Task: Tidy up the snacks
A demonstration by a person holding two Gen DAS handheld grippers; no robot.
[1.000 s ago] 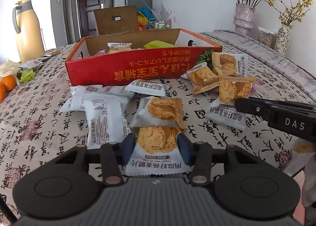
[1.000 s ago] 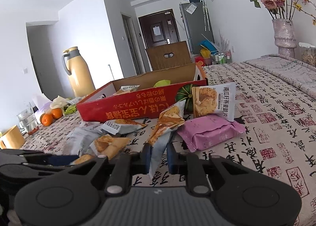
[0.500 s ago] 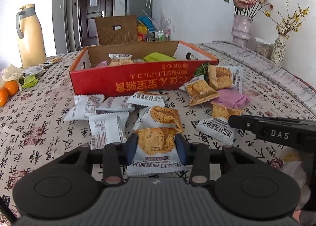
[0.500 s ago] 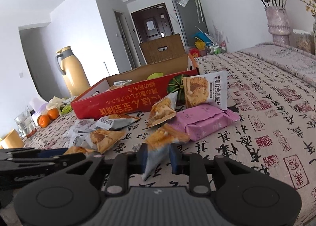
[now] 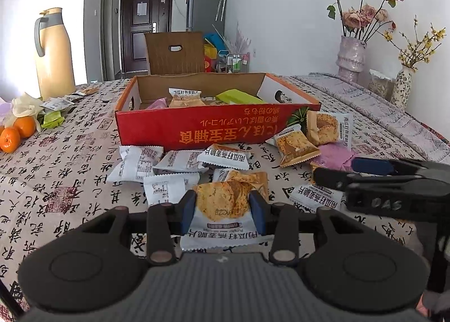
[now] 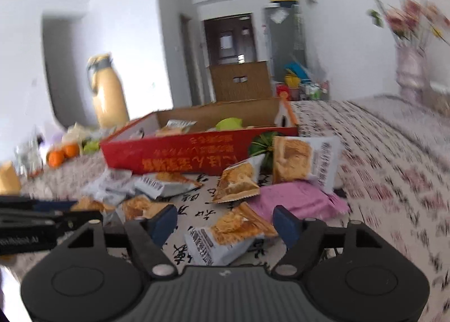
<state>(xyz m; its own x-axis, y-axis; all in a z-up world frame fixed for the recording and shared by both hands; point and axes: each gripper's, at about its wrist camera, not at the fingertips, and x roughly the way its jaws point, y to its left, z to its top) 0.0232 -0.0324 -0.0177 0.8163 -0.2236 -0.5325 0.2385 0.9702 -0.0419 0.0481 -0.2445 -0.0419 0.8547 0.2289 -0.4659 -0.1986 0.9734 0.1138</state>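
Observation:
A white snack packet (image 5: 219,237) with an orange cracker picture is pinched between the blue pads of my left gripper (image 5: 222,206), a little above the patterned tablecloth. My right gripper (image 6: 225,223) is opening. A similar packet (image 6: 227,234) lies on the cloth between its fingers, and the pads stand clear of it. The red cardboard box (image 5: 197,128) sits beyond both grippers with a few snacks inside; it also shows in the right wrist view (image 6: 174,159). In the left wrist view the right gripper (image 5: 365,178) reaches in from the right.
Several loose packets (image 5: 168,161) lie in front of the box, with a pink packet (image 6: 298,198) at its right. A yellow thermos (image 5: 54,52) and oranges (image 5: 17,132) stand at the left. Flower vases (image 5: 351,57) stand at the far right.
The right gripper's fingers have spread and let go of their packet, which now lies flat on the cloth. The left gripper has lifted slightly with its packet still pinched.

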